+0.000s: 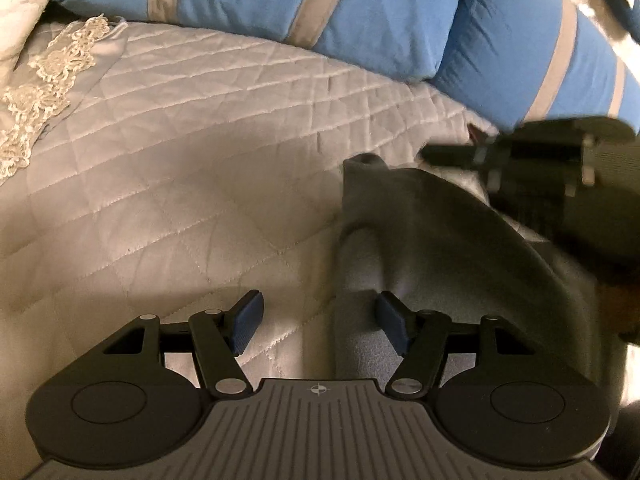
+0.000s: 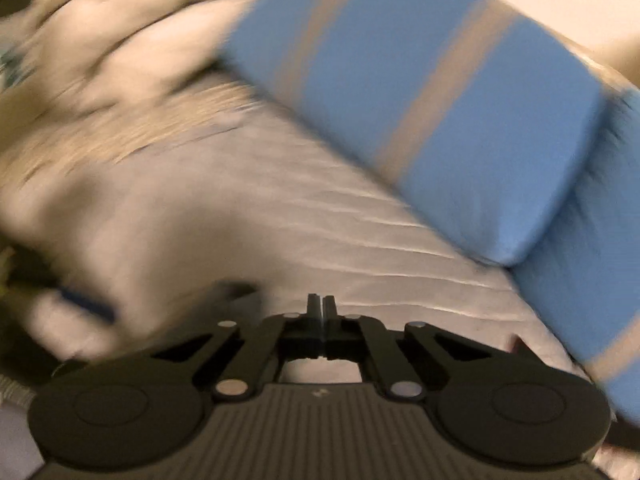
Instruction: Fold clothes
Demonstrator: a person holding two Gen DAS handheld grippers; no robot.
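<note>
A bed covered with a pale quilted bedspread [image 1: 168, 152] fills both views, with blue pillows striped in beige [image 1: 360, 12] lined up along its far side. In the left wrist view, a grey garment [image 1: 432, 240] lies rumpled on the bedspread, right of centre, rising in a soft fold toward the far right. The left gripper [image 1: 320, 322] hovers low over the garment's left edge with its jaws released and standing apart: the left blue pad sits above bare quilt, while the right pad is over the grey cloth; whether that pad touches the fabric cannot be told. Nothing is pinched between them. Farther back on the right of that view, the right gripper [image 1: 448, 156] reaches in from the right edge, blurred, its tips at the garment's raised far end; whether cloth is caught in them cannot be told there. In the right wrist view, heavily smeared, the right gripper [image 2: 321, 308] is clenched with its fingers pressed together, and no cloth shows between the tips. A lace-trimmed cloth [image 1: 48, 92] lies at the bed's far left.
</note>
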